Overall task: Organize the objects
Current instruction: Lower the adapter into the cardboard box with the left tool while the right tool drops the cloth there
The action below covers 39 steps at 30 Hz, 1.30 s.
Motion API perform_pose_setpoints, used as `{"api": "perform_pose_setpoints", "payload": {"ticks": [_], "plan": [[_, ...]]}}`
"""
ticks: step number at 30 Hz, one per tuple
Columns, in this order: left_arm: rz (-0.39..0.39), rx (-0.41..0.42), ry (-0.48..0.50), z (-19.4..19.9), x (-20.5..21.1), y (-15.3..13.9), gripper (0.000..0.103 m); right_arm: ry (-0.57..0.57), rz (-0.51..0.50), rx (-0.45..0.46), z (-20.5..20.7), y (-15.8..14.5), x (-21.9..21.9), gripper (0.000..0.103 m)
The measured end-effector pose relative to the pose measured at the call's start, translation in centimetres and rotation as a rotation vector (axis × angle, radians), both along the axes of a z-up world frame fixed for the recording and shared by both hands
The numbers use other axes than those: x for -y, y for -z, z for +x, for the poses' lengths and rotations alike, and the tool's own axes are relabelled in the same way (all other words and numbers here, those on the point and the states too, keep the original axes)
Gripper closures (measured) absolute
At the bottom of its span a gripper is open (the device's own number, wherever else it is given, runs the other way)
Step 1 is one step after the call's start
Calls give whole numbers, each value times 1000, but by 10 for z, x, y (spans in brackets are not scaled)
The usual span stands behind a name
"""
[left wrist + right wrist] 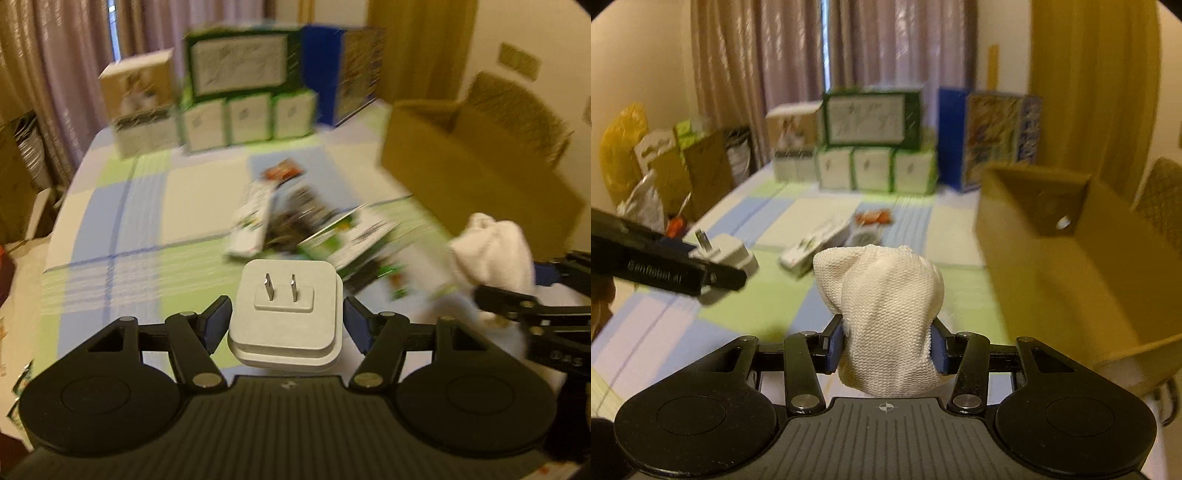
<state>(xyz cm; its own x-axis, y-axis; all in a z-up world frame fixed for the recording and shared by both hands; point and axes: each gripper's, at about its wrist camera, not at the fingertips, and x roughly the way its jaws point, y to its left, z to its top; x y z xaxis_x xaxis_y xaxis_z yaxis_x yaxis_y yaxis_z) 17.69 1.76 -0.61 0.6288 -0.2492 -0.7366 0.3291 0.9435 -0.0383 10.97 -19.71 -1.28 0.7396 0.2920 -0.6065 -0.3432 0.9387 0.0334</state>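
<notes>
Ahead of both tools lie scattered packets (pixel 295 218), with a cardboard box (pixel 1052 251) to their right. The left gripper (pixel 286 321) clamps a white charger (pixel 286 314); the right gripper (pixel 886 349) pinches a white cloth (pixel 886 306) between its pads

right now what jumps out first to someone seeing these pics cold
The white plug adapter, prongs up, is clamped in the left gripper above the checked tablecloth. Beside it, the right gripper squeezes a bunched white knit cloth. An open cardboard box stands at the right, with small packets scattered mid-table.
</notes>
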Motion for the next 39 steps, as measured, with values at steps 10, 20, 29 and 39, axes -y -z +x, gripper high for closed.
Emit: {"api": "perform_pose_setpoints", "payload": {"ticks": [10, 20, 29, 39], "plan": [[-90, 88, 192, -2, 136, -68, 41, 215, 6, 62, 25, -72, 124, 59], [-66, 81, 315, 29, 252, -59, 41, 299, 5, 14, 61, -59, 209, 59], [-44, 55, 352, 50, 288, -33, 44, 292, 29, -20, 75, -37, 235, 58], [-59, 82, 310, 62, 284, -40, 39, 244, 120, 3, 72, -39, 250, 19]]}}
